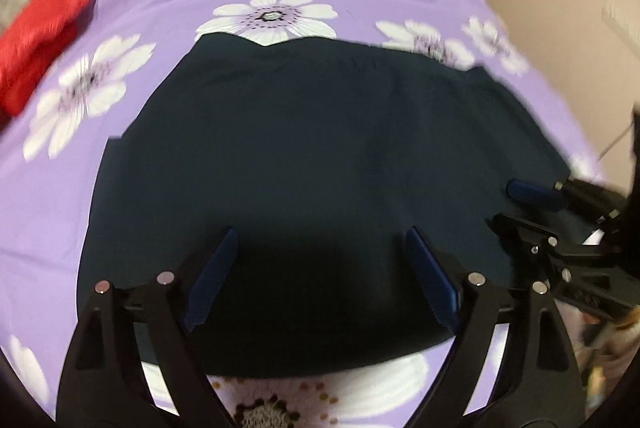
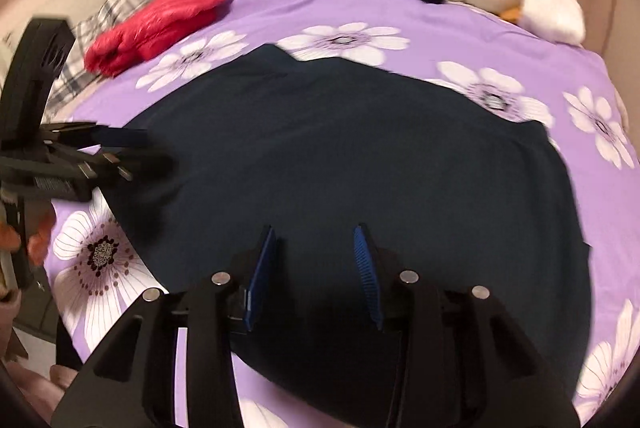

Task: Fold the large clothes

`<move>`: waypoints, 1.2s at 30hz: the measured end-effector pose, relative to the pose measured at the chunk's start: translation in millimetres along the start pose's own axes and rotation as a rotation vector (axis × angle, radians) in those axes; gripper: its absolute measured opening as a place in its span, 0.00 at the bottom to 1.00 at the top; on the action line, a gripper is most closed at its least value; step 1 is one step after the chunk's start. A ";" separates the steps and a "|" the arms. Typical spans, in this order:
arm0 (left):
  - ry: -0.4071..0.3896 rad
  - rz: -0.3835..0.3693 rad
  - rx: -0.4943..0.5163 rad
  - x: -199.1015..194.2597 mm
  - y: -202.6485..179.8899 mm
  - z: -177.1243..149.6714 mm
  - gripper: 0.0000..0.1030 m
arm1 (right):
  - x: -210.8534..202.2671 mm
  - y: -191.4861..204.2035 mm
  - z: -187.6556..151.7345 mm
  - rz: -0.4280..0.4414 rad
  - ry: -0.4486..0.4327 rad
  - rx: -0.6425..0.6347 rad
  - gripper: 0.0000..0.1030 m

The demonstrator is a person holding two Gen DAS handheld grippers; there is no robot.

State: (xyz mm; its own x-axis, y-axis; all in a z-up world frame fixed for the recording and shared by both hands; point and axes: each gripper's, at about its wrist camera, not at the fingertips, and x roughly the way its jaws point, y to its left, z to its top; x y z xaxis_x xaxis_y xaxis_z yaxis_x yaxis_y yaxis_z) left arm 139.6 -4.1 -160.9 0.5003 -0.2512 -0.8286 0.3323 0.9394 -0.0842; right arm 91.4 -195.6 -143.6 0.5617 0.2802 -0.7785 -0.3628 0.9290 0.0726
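A large dark garment point(image 1: 320, 164) lies spread flat on a bed's purple flowered sheet point(image 1: 168, 8), ready for folding. The left tool point(image 1: 320, 280) and right tool point(image 2: 316, 276) hover above its near edge, both spread apart, gripping nothing.
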 end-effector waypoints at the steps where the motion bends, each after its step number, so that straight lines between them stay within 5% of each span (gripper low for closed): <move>1: 0.005 0.033 0.034 5.3 -5.4 -3.7 0.88 | 7.4 6.0 -0.8 -0.002 0.010 -0.017 0.41; 4: 0.035 0.075 0.092 22.9 -10.1 -18.6 0.89 | 19.7 8.4 -10.1 -0.016 0.035 -0.030 0.41; 14: 0.012 -0.021 0.054 4.7 1.8 -28.1 0.89 | -0.5 -10.8 -26.1 0.038 -0.004 0.086 0.42; 18: -0.042 0.012 0.019 -3.1 6.4 -7.2 0.89 | -21.1 -30.8 -18.6 -0.017 -0.076 0.138 0.49; 22: -0.006 0.051 -0.006 19.7 7.4 -0.8 0.89 | -14.9 -43.3 -20.3 -0.085 -0.055 0.151 0.53; 27: -0.003 0.114 0.056 27.1 4.8 -13.5 0.90 | -4.4 -49.5 -37.2 -0.175 -0.019 0.093 0.54; 36: -0.025 0.116 -0.055 10.8 52.1 -34.5 0.90 | -25.2 -84.2 -59.6 -0.277 -0.022 0.147 0.57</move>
State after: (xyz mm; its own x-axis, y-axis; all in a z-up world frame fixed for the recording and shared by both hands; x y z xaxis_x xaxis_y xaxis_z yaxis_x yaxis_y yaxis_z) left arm 134.8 50.2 -193.3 0.5528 -0.1457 -0.8205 0.2275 0.9736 -0.0196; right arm 63.5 -295.4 -167.3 0.6403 0.0152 -0.7679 -0.0832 0.9953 -0.0497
